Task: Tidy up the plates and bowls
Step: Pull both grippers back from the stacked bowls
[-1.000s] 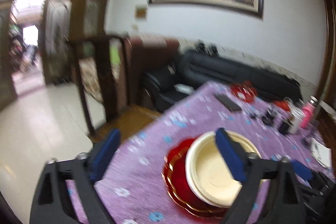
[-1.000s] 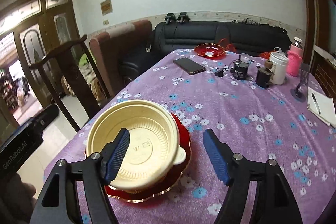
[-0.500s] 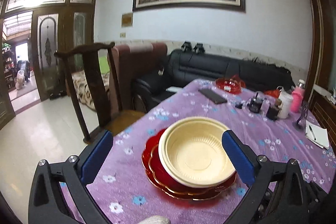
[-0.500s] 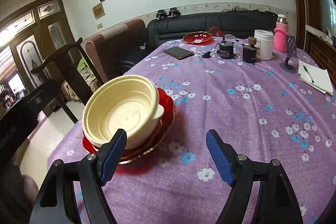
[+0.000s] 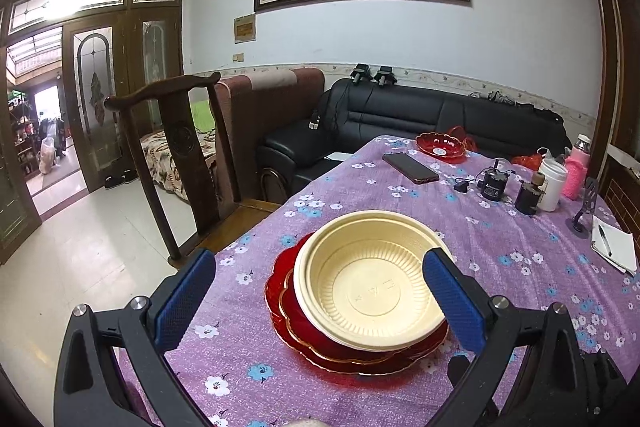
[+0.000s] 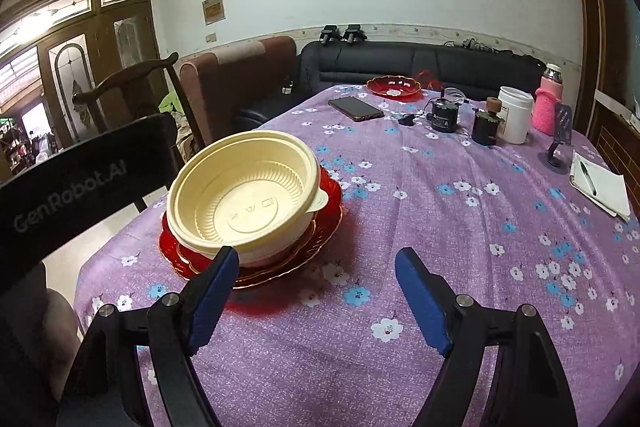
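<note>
Cream bowl (image 5: 372, 283) sits in the stacked red plates (image 5: 312, 331) near the desk's front-left corner, on the purple floral cloth (image 6: 460, 227). Bowl is off-centre on the stack, rim overhanging the plates' edge on one side; small tab on its rim points toward desk centre in the right wrist view.

Left gripper (image 5: 320, 301): jaws wide open, straddling the bowl and plates in the frame, blue pads (image 5: 184, 301) clear of both. Not gripping anything.

Right gripper (image 6: 320, 301): jaws opening, nothing between them but bare cloth. Its left pad overlaps the plates' near edge in view; contact can't be confirmed. Stack is ahead-left of this gripper.

Second red plate (image 6: 394, 87) at the far end of the desk, well apart from the stack. Phone (image 6: 355, 108) just beside it. Further right: black canister (image 6: 444, 115), small dark jar (image 6: 486, 125), white cup (image 6: 515, 115), pink bottle (image 6: 550, 105), notepad with pen (image 6: 598, 187) at the right edge.

Wooden chair (image 5: 180, 155) at the desk's left side, black sofa (image 5: 420, 115) behind.
</note>
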{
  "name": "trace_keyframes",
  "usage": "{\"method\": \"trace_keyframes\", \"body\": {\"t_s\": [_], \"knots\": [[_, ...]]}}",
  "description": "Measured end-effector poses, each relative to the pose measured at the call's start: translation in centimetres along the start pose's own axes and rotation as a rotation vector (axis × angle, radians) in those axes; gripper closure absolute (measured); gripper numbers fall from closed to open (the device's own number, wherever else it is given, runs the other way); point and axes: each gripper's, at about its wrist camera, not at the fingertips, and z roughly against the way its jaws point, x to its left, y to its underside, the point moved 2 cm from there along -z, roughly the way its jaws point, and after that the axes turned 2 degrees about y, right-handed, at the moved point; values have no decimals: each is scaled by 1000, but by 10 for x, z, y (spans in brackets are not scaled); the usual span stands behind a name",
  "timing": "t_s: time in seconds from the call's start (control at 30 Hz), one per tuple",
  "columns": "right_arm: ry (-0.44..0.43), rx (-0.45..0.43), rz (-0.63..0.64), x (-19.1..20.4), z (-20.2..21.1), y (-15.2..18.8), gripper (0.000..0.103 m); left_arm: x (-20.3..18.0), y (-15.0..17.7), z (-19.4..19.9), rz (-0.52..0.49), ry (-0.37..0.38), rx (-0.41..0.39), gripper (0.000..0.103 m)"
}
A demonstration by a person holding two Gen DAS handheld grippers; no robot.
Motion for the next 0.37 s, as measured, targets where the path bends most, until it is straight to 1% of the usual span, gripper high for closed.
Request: {"method": "trace_keyframes", "body": {"t_s": [0.23,0.37], "knots": [[-3,-3,-12,-4,2,-2,18,-5,3,1,-34,-9,9,0],[-2,-4,-29,-10,4,-2,18,-8,4,-1,-36,-12,14,0]]}}
